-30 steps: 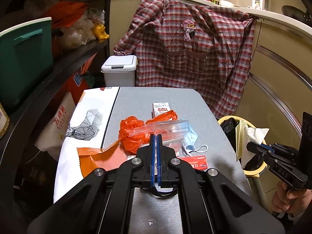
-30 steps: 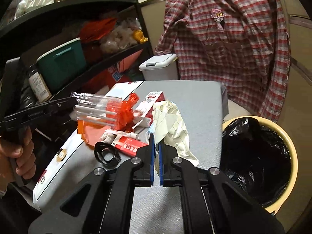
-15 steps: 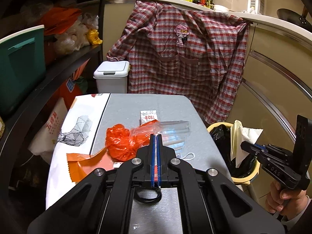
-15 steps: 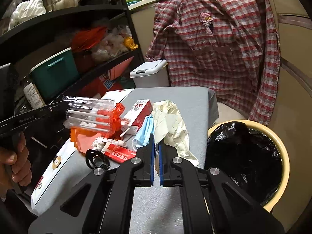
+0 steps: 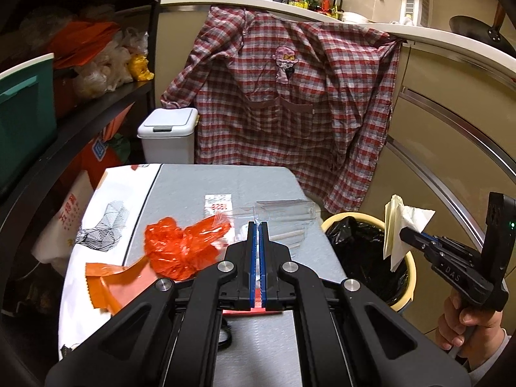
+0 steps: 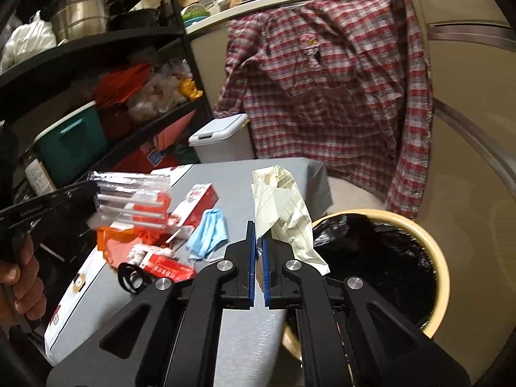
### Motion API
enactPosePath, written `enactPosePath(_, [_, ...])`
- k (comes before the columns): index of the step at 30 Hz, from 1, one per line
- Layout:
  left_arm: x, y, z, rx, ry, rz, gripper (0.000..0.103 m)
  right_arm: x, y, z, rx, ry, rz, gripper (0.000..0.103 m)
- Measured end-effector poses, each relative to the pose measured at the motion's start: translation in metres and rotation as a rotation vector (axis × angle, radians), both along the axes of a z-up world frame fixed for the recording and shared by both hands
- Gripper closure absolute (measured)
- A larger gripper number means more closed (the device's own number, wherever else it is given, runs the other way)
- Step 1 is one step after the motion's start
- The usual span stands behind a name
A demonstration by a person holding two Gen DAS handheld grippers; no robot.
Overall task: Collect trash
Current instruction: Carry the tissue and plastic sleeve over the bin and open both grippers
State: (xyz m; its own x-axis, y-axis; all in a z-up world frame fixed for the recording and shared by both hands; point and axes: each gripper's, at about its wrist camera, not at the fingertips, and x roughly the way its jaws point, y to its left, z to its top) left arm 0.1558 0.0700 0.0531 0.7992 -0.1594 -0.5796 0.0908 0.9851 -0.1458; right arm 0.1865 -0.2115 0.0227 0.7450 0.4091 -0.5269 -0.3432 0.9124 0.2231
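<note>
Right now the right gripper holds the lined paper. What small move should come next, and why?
Probably open the right gripper. It is shut on the crumpled lined paper, which in the left wrist view hangs over the black-lined bin, so it should drop inside.

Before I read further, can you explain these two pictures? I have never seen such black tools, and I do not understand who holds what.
No robot here: a person holds a two-finger gripper in each hand, with a camera on each looking along its fingers. One picture is from the left gripper, the other from the right gripper; each also shows the other tool from the side.

The left one is shut on a clear bag with white sticks inside. The right one is shut on crumpled paper, held over the bin with its black liner.

On the grey table lie an orange bag, a blue mask, a red-and-white box and a red packet.
</note>
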Motion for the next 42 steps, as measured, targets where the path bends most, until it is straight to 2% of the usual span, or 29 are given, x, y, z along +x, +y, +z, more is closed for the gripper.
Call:
enactPosePath(20, [0.018,-0.074,-0.001,-0.005,-0.004,-0.109,0.101,0.011,-0.066,0.004,-0.001,-0.007,-0.123,0.099])
enactPosePath(31, [0.031,-0.124,-0.015,0.016,0.029,-0.177,0.101,0.013,-0.081,-0.001,-0.016,0.006,-0.146,0.099])
enactPosePath(42, [0.041,-0.145,-0.028,0.023,0.057,-0.222,0.101,0.020,-0.088,-0.006,-0.013,0.024,-0.149,0.097])
